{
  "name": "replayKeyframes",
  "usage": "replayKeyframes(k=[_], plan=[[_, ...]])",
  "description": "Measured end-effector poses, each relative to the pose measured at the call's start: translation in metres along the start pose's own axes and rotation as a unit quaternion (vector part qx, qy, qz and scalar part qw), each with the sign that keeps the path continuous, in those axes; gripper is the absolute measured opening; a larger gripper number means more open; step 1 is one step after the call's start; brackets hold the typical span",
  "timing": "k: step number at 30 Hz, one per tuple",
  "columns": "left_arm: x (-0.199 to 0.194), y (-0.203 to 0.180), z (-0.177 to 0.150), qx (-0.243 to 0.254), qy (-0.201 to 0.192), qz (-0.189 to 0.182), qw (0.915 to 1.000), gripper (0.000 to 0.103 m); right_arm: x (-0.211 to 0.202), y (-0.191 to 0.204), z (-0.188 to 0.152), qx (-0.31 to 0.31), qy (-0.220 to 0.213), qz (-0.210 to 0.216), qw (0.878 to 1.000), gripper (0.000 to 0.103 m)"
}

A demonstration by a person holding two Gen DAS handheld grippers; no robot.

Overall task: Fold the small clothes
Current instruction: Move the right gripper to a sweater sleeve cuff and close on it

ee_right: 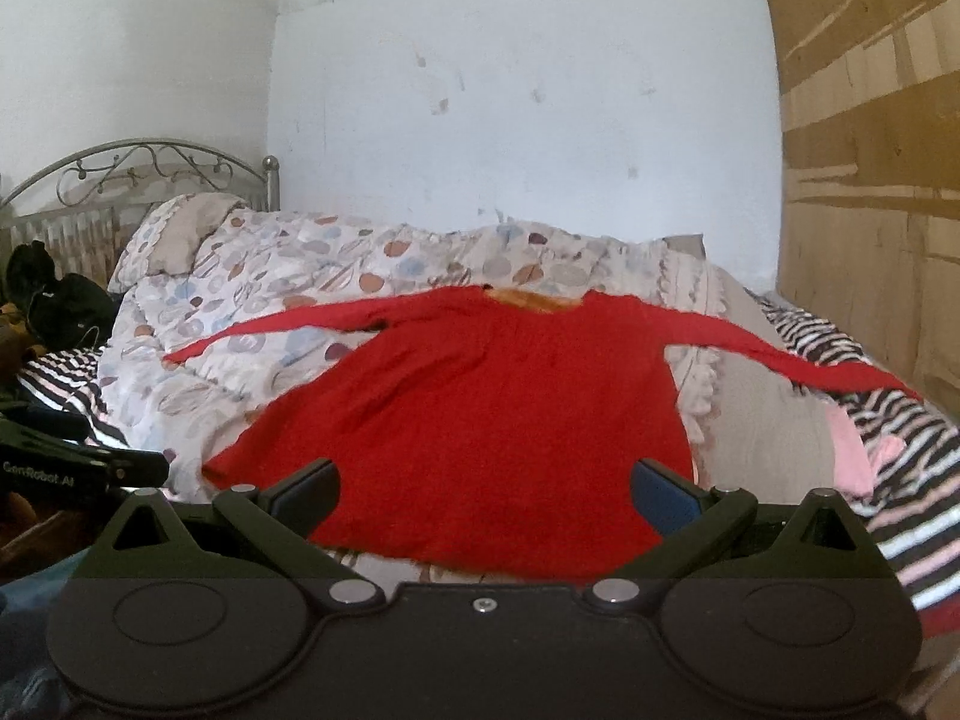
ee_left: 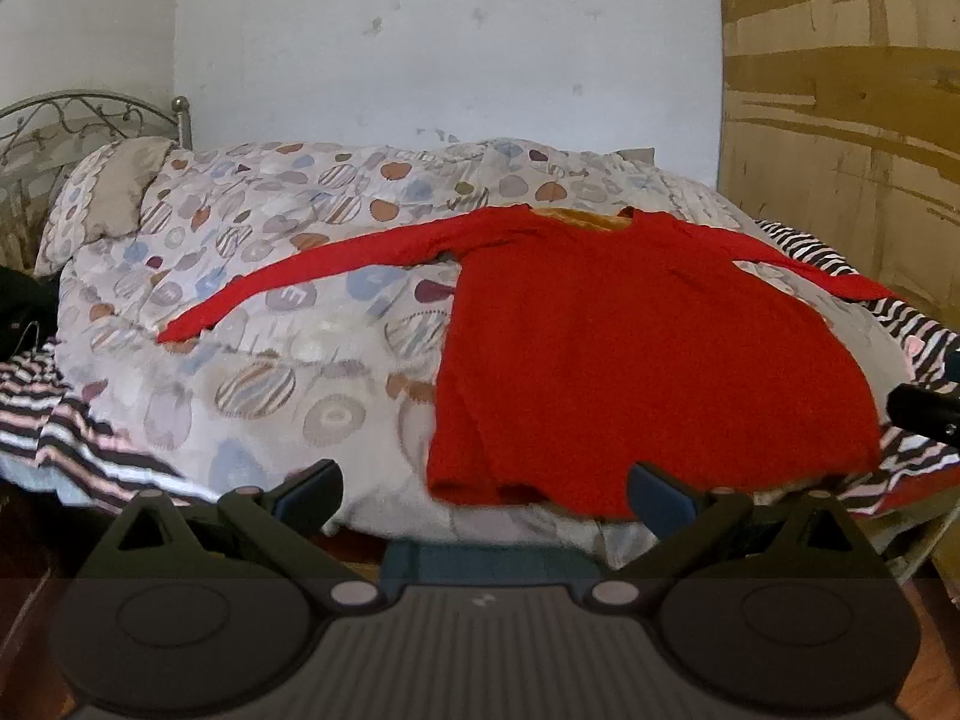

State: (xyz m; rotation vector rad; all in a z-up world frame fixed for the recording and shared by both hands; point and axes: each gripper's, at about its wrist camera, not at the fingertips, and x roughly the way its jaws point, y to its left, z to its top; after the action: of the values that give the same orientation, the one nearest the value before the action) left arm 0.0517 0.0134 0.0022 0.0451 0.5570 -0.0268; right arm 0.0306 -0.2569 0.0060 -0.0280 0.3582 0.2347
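Red top [ee_right: 480,420], one; two open tools.

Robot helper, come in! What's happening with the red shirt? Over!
Left gripper open, right gripper open, both empty. Red shirt flat on quilt, sleeves spread, unfolded. Nothing in the way.

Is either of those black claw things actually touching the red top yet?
Apart. In both wrist views, the left gripper and right gripper have jaws spread wide with nothing between them. The red top lies flat on the quilt beyond them.
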Motion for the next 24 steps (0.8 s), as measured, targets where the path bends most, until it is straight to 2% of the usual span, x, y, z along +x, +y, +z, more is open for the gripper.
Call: replayKeyframes(k=[8, 13, 16, 20, 24], plan=[[0.05, -0.01, 0.052, 0.019, -0.003, 0.008, 0.9998, 0.103, 0.038, -0.028, 0.015, 0.029, 0.009, -0.023, 0.999, 0.103], [0.094, -0.03, 0.079, 0.03, 0.0, 0.042, 0.9987, 0.103, 0.065, -0.061, 0.012, 0.061, 0.027, -0.053, 0.996, 0.103], [0.124, -0.04, 0.09, 0.033, 0.008, 0.034, 0.9988, 0.103, 0.082, -0.082, 0.013, 0.076, 0.036, -0.065, 0.994, 0.103], [0.165, -0.052, 0.105, 0.027, 0.014, 0.011, 0.9995, 0.103, 0.102, -0.114, 0.022, 0.07, 0.028, -0.116, 0.99, 0.103], [0.198, -0.065, 0.108, 0.031, 0.003, -0.006, 0.9995, 0.103, 0.12, -0.16, 0.034, 0.09, 0.016, -0.154, 0.984, 0.103]])
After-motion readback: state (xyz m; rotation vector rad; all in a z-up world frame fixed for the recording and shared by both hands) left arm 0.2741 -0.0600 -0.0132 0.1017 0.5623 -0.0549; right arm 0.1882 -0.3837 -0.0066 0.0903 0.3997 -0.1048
